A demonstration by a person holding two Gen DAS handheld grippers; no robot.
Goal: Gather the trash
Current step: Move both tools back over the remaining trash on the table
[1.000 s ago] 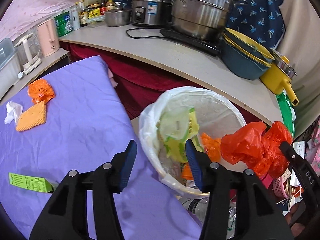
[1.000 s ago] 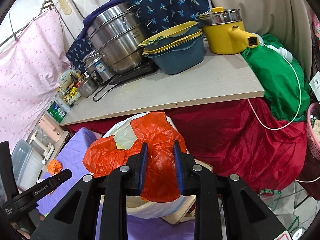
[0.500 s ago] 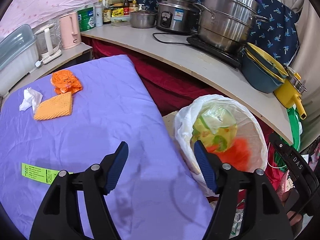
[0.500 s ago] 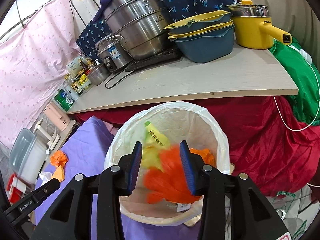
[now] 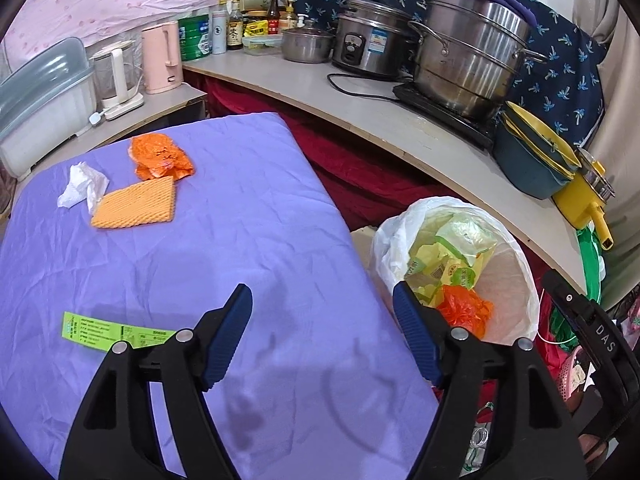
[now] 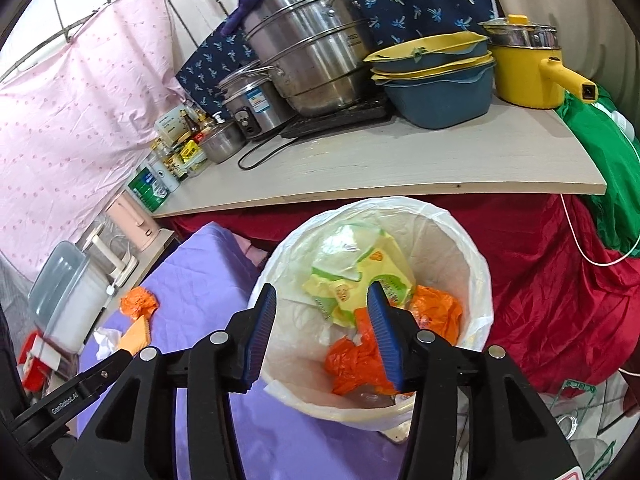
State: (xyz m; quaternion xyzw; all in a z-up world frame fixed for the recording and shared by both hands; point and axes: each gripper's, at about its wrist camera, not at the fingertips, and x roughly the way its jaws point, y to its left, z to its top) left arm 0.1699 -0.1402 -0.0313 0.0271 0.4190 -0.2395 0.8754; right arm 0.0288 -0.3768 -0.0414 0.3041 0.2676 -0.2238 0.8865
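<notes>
A white-lined trash bin [image 6: 474, 264] stands beside the purple table; it also shows in the left wrist view [image 5: 520, 280]. Inside lie an orange plastic bag [image 6: 360, 364] and yellow-green wrappers [image 6: 360, 276]. My right gripper [image 6: 322, 336] is open and empty above the bin's near rim. My left gripper [image 5: 322, 332] is open and empty over the table's right edge. On the purple table [image 5: 240, 220] lie a crumpled orange bag [image 5: 160, 156], an orange foam net [image 5: 136, 204], a white tissue [image 5: 82, 188] and a green paper slip [image 5: 116, 330].
A wooden counter [image 5: 360, 116] behind the table carries a steel steamer pot [image 5: 468, 64], a rice cooker [image 5: 368, 44], stacked blue-yellow basins [image 5: 536, 156], a yellow pot [image 6: 524, 68] and bottles. A pink kettle [image 5: 162, 56] and a plastic box [image 5: 36, 108] stand at the far left.
My right gripper opened and dropped the orange bag into the bin. My left gripper swung left, from over the bin toward the table, and opened wider.
</notes>
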